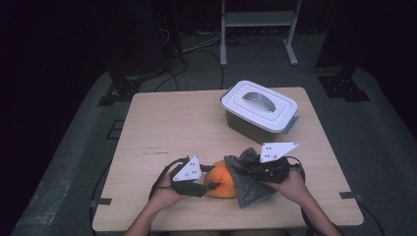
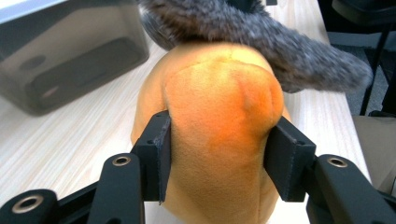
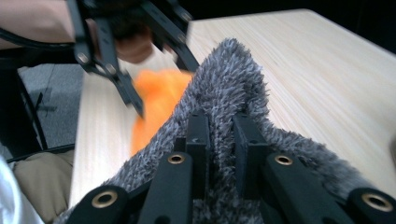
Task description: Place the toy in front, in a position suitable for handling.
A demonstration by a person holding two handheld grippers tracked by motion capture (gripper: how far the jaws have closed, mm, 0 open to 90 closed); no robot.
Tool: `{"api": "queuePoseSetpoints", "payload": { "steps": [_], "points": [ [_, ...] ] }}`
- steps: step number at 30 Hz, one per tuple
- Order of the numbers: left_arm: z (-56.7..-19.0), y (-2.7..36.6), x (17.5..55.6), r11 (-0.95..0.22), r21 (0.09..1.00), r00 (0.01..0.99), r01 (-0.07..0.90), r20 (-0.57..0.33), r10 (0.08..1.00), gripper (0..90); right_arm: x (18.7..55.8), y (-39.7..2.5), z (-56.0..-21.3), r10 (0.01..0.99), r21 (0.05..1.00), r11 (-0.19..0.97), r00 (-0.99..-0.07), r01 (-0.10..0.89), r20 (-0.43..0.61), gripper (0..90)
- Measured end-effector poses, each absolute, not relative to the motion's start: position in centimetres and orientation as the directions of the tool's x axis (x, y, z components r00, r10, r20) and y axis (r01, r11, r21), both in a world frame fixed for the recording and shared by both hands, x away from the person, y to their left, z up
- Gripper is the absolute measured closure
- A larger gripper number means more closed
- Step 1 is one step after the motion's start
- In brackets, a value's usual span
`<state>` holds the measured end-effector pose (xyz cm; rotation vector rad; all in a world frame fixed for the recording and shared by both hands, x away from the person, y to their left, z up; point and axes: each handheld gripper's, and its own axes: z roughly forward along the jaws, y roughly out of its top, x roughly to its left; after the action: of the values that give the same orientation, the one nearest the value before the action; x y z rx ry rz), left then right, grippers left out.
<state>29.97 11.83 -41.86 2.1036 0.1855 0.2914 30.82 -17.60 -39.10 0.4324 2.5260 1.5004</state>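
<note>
Left gripper (image 2: 217, 154) jaws squeeze orange plush (image 2: 219, 121), soft, light; right gripper (image 3: 217, 140) pinches fuzzy grey cloth (image 3: 229, 84). Grab cloth by edge.

We saw a light wooden table (image 1: 162, 128) on grey carpeted floor (image 1: 64, 162), room dark around it. A white metal frame (image 1: 255, 24) stood behind, black stand bases (image 1: 120, 91) and cables (image 1: 196, 49) on the floor.

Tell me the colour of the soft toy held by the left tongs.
Orange; the soft toy shows best in the left gripper view.
</note>
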Motion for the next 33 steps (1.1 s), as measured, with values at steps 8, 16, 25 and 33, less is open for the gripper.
{"api": "queuePoseSetpoints", "payload": {
  "steps": [8,16,25,33],
  "points": [
    [-40.9,11.5,30.3,-0.469,0.876,0.964,0.114,0.016,0.265,22.5,30.4,-16.3,-40.1,0.310,0.890,0.427,-0.951,0.159,0.021,77.5],
    [-41.3,12.7,30.7,-0.507,0.856,0.971,0.096,0.032,0.236,45.3,30.3,-16.1,-40.2,0.304,0.886,0.438,-0.953,0.153,0.014,77.3],
    [-41.7,14.5,31.5,-0.499,0.855,0.969,0.140,-0.015,0.246,45.2,31.6,-18.0,-42.2,0.343,0.871,0.416,-0.932,0.260,0.114,77.3],
    [-41.7,14.7,31.5,-0.493,0.857,0.969,0.150,-0.029,0.246,44.0,31.7,-18.3,-42.1,0.346,0.870,0.408,-0.929,0.275,0.131,77.3]
  ]
}}
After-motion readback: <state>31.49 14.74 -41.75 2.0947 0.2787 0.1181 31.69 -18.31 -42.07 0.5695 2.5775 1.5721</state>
